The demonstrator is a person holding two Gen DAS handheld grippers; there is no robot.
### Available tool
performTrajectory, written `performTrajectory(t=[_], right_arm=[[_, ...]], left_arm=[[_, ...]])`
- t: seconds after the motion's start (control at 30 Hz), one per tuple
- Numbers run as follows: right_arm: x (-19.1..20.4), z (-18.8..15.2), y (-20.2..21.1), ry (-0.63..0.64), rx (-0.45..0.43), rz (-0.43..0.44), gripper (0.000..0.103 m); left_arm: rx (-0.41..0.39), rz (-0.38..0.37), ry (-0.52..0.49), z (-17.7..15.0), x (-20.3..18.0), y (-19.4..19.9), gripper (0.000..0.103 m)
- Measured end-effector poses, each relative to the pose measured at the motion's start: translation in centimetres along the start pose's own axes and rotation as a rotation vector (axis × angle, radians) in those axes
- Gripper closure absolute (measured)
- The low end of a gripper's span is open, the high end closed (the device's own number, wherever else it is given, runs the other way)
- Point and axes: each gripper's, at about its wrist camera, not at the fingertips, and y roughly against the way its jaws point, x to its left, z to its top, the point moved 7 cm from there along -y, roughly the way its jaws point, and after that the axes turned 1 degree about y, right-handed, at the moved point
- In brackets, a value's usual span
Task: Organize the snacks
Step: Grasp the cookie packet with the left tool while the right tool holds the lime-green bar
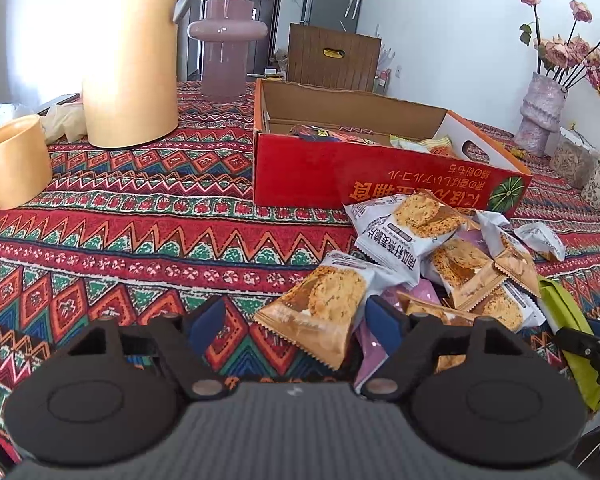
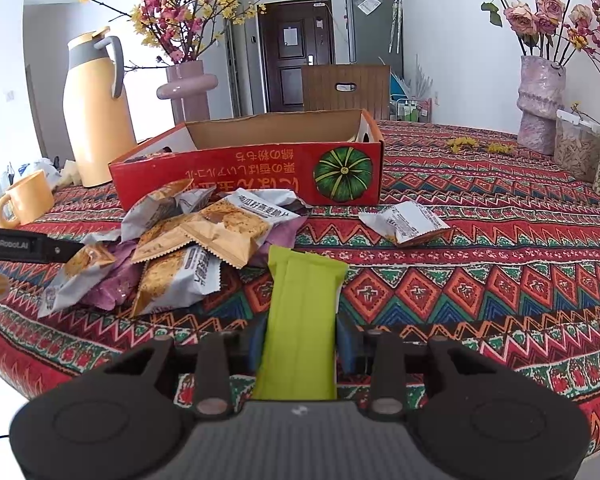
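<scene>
The right gripper has its fingers clamped on a lime-green snack packet, held just above the counter. The left gripper has its fingers spread apart around the near corner of a biscuit packet — part of the snack pile lying just before the red cardboard box, which already holds a few packets.
</scene>
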Motion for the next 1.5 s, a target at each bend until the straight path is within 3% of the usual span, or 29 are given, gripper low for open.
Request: performTrajectory(t=[0.27, 0.47, 0.53, 1.13, 1.5], right_arm=[[-0.1, 0.0, 0.0, -0.004, -0.004, -0.001, 0.067], [-0.2, 0.1, -0.1, -0.01, -0.002, -0.001, 0.067], [-0.3, 0.1, -0.1, -0.011, -0.003, -0.001, 0.067], [-0.2, 0.7, 0.5, -0.01, -0.032, 0.0, 0.067], [-0.2, 2.9, 0.8, -0.001, -0.084, -0.008, 0.067]], left_arm=[[0.015, -0.002, -0.005, 1.0, -0.2, -1.6, 0.025], [0.026, -0.04, 0.01, 1.5, -0.4, -2.5, 0.044], [0.032, -0.056, 0.019, 1.4, -0.3, -2.6, 0.059], [0.011, -0.025, 0.011, 1.3, 0.0, -1.4, 0.061], [-0.054, -0.021, 0.002, 3.6, -0.7, 0.3, 0.061]])
